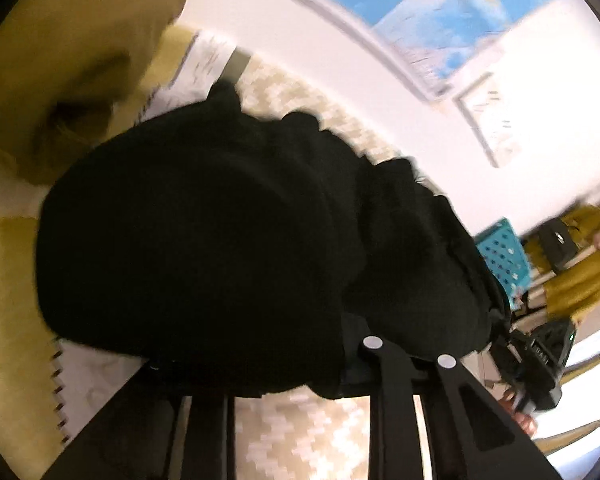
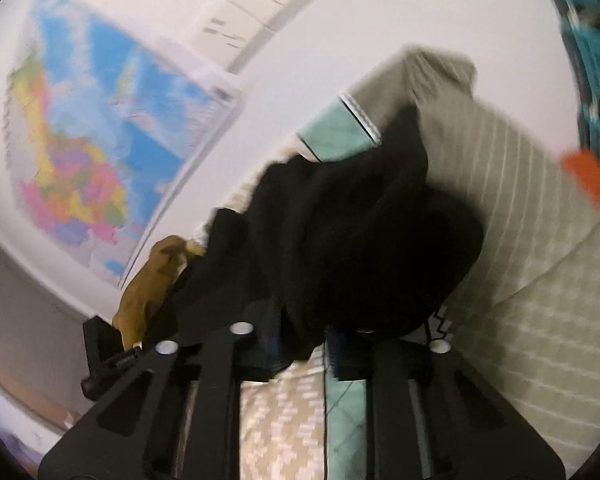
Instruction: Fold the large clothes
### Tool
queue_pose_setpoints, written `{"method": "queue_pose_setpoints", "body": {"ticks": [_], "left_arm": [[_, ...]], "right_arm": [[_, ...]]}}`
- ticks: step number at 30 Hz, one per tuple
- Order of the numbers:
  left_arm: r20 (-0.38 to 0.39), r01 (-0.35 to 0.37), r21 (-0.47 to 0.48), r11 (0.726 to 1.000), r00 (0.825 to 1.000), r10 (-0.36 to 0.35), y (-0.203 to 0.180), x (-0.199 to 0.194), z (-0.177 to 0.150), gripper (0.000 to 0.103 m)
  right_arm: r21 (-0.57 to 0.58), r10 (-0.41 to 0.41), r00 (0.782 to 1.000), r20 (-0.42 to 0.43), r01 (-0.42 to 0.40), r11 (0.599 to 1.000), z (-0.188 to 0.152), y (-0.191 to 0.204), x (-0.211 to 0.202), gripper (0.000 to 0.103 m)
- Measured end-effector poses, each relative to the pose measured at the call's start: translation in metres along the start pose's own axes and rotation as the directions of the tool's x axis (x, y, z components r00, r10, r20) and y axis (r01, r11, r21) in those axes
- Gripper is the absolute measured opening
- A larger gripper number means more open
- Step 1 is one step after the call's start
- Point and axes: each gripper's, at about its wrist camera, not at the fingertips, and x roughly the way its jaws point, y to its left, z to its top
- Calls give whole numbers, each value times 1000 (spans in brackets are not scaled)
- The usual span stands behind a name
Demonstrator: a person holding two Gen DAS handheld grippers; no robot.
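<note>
While the black garment (image 1: 204, 240) bunched directly ahead of both tools, your left gripper (image 1: 300, 376) and right gripper (image 2: 304, 344) each were clamped on its near edge, equally close.

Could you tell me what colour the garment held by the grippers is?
Black; the bunched fabric garment shows best in the left wrist view.

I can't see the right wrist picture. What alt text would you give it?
A black garment bunches up at the tips of the right tool, whose fingers are closed on it, above a beige patterned bedcover. A colourful world map hangs on the white wall behind, all blurred.
</note>
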Motion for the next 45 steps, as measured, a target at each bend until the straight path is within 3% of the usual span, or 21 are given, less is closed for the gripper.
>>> {"method": "queue_pose_setpoints", "body": {"ticks": [2, 4, 6, 8, 11, 12, 14, 18, 21, 23, 26, 29, 32, 34, 37, 38, 41, 42, 43, 44, 45], "left_arm": [[-13, 70, 28, 997, 997, -70, -5, -20, -9, 21], [-36, 88, 77, 993, 996, -85, -10, -28, -22, 23], [-131, 34, 144, 989, 991, -16, -13, -14, -40, 25], [-213, -47, 219, 975, 973, 95, -9, 4, -56, 32], [-127, -71, 352, 933, 984, 123, -24, -20, -59, 40], [-103, -62, 385, 921, 989, 110, -29, -30, -60, 41], [-56, -32, 457, 889, 996, 64, -38, -55, -61, 50], [8, -65, 508, 859, 997, 71, -53, -66, -51, 59], [24, -28, 499, 866, 1000, 19, -60, -69, -39, 60], [76, 13, 517, 856, 995, -61, -67, -83, -39, 64], [134, 45, 518, 854, 982, -133, -59, -111, -41, 75], [148, -54, 530, 846, 988, -30, -67, -102, -36, 78], [88, -65, 559, 826, 996, 18, -77, -66, -27, 78], [47, -84, 572, 816, 996, 70, -85, -30, -22, 78], [-51, -60, 539, 840, 993, 104, -88, 20, -8, 79], [-90, -52, 518, 854, 989, 115, -87, 36, -3, 79], [-197, 33, 478, 877, 978, 71, -85, 66, 3, 80], [-206, 37, 482, 875, 976, 72, -86, 71, 3, 80], [-198, 29, 494, 869, 977, 80, -87, 75, 4, 77], [-180, 11, 500, 866, 979, 92, -88, 78, 4, 55], [-186, -1, 489, 872, 977, 105, -86, 84, 8, 43]], "right_arm": [[-71, 0, 1000, 1, 1, 997, 0, 12, -25, 14], [-106, -5, 1000, -15, 3, 994, -4, 11, -38, 16], [-107, -90, 991, -102, 79, 991, -13, -4, -34, 25], [-95, -176, 962, -211, 159, 983, -23, -23, -24, 37], [-112, -206, 957, -205, 187, 976, -28, -25, -38, 55], [-126, -206, 961, -182, 185, 975, -27, -22, -50, 58], [-155, -210, 972, -106, 192, 969, -23, -14, -75, 78], [-236, -303, 953, 16, 298, 925, -6, -3, -94, 78], [-274, -347, 938, 17, 338, 900, 7, -7, -71, 76], [-307, -363, 932, 15, 349, 885, 13, -4, -52, 72], [-395, -314, 949, 10, 292, 871, 11, 20, -33, 72], [-512, -291, 957, 0, 250, 822, 1, 48, -15, 74], [-555, -341, 940, -7, 280, 783, 5, 55, 7, 72], [-481, -319, 947, -40, 262, 837, 21, 42, 11, 70], [-440, -389, 918, -70, 322, 838, 33, 24, 25, 69], [-449, -401, 908, -121, 311, 838, 33, 17, 34, 69], [-510, -450, 878, -164, 315, 801, 27, 14, 56, 67], [-543, -467, 871, -155, 320, 777, 24, 16, 61, 61], [-560, -467, 870, -159, 310, 768, 23, 18, 65, 39], [-565, -470, 866, -171, 304, 767, 23, 20, 68, 18], [-580, -487, 859, -157, 319, 750, 25, 23, 70, 13]]}}
